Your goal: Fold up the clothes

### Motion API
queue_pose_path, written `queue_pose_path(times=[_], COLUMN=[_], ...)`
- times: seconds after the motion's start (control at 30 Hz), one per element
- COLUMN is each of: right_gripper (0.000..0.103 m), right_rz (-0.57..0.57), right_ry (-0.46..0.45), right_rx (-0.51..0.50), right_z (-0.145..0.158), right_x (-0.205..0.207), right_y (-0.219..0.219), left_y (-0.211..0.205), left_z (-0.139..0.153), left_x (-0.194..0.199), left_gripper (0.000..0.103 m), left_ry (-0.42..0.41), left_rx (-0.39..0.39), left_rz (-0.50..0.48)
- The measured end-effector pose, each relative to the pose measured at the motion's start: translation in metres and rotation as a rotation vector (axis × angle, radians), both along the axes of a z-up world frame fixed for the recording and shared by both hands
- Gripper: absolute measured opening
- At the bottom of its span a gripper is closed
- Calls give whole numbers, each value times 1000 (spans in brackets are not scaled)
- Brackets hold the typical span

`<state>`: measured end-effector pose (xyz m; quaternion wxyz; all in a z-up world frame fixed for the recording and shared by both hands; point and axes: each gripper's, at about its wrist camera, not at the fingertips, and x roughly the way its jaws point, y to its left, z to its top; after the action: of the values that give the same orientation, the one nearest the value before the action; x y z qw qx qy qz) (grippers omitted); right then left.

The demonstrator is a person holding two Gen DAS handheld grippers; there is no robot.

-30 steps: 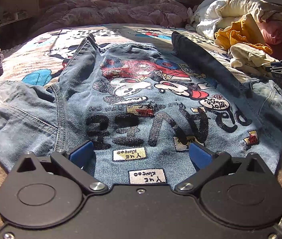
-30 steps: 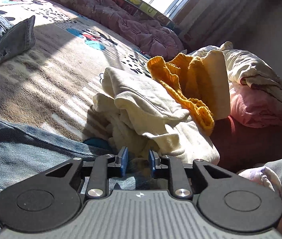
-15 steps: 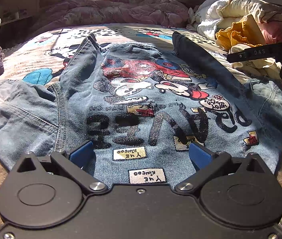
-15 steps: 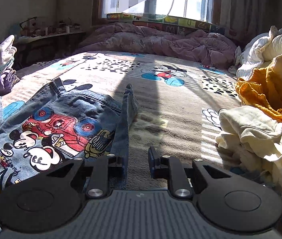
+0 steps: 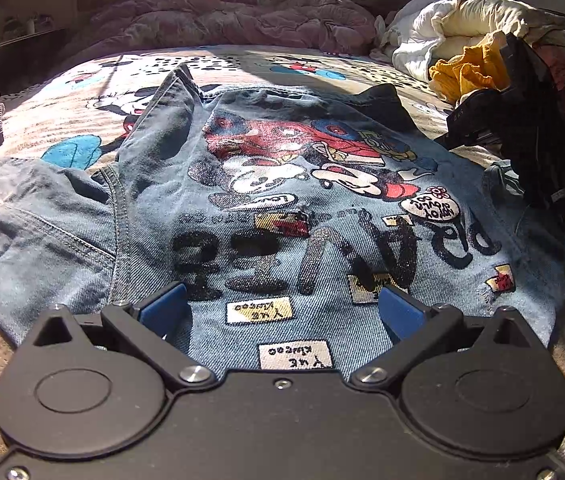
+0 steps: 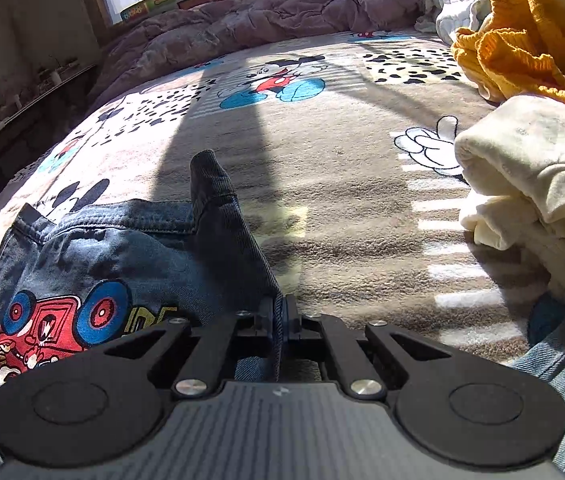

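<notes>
Two grippers work a denim jacket (image 5: 282, 208) spread print-up on the bed (image 6: 342, 168) — right gripper (image 6: 280, 316) pinches its side edge tight, likely to fold it inward; left gripper (image 5: 280, 308) hovers over the hem, fingers wide apart, empty.

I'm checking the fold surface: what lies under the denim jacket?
The denim jacket lies on the cartoon-print blanket, visible around it. Whatever lies directly beneath stays covered.
</notes>
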<state>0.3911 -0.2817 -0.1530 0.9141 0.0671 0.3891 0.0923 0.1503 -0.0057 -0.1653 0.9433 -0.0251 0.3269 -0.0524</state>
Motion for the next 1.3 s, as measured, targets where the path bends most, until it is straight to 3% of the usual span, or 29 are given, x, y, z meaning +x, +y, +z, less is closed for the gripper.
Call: queue_pose_path(times=[0.03,0.1,0.2,0.33,0.53,0.63,0.73,0.9,0.97,1.0,1.03,1.1,1.23,1.3], right_gripper=[1,2,11,11,11,8,0,0,2,14,16,16,16,16], right_rz=[-37,-86,-117,49,263,230,143,89,78,80,94,118,160,179], right_ry=[3,-14,-104,-195,-238,-173,-34,23,-4,-30,-47,-76,-128,-136], right_rx=[-41,-1,-27,-72,-76,-124,9,130,116,90,66,58,93,104], right_z=[-5,-5,11,33,45,27,-11,-7,4,11,17,26,39,39], right_x=[-1,-7,-20,-22,17,52,85,91,82,75,68,55,29,24], right_y=[-5,-21,-25,5,58,62,35,21,23,26,29,34,40,42], left_y=[1,1,1,0,0,1,2,3,4,6,8,13,27,34], left_z=[0,1,1,0,-2,-2,-2,-1,2,3,6,11,35,47], left_x=[0,0,1,-1,-1,0,1,-2,-3,-4,-5,-7,6,12], left_gripper=[103,103,103,103,102,103,103,103,103,102,102,101,97,90], left_ry=[1,3,4,1,-9,-10,-6,4,14,18,20,16,-79,-126], left_rx=[-3,-6,-5,1,7,7,4,9,7,2,-10,-26,44,78], left_rz=[-1,0,1,2,-4,-7,-9,-25,-36,-38,-35,-27,-7,2])
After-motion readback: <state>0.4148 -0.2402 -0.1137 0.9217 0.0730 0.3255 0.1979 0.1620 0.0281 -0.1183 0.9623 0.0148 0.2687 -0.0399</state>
